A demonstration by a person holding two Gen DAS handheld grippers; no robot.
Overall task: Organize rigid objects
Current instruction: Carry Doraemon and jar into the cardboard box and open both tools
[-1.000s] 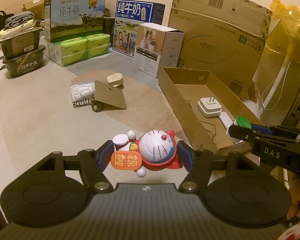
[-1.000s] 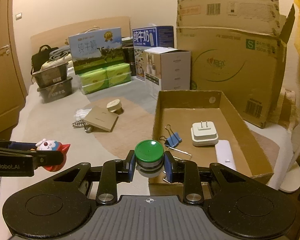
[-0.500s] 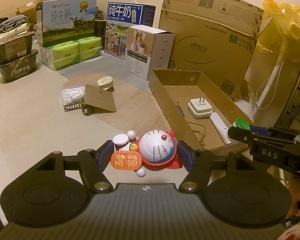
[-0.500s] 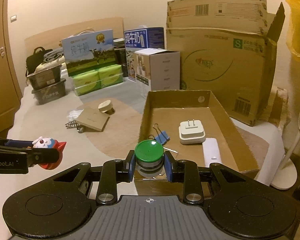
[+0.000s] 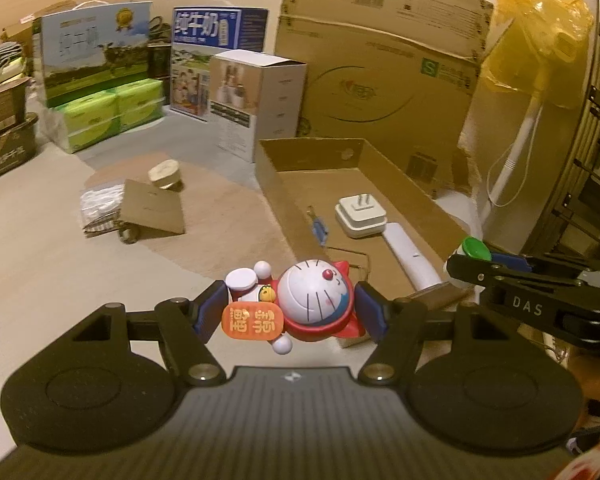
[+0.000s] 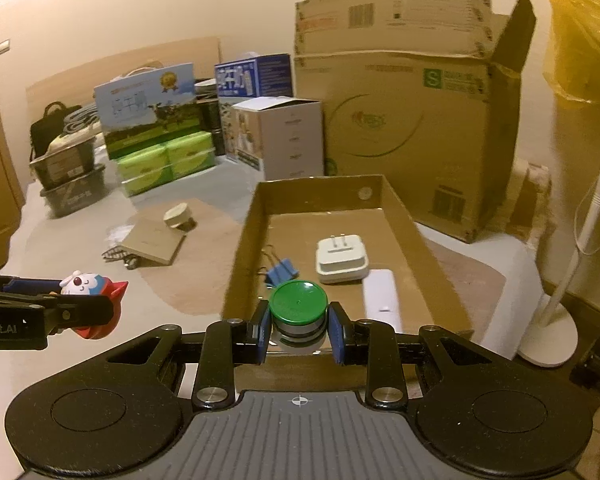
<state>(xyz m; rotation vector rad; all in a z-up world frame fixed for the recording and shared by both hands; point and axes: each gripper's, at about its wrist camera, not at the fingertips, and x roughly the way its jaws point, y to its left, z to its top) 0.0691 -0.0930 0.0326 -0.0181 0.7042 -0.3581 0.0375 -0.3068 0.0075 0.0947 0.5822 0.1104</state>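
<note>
Both hand-held grippers have moved nearer the cardboard tray, the left hand-held gripper grasping the cat toy, the right hand-held gripper grasping the green-lidded jar, nearly ready to drop in.

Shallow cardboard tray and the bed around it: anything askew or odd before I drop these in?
Nothing in the tray looks wrong: charger, blue binder clip and white remote lie flat. Left of it, a cardboard square sits tilted, propped on clutter rather than lying flat.
</note>
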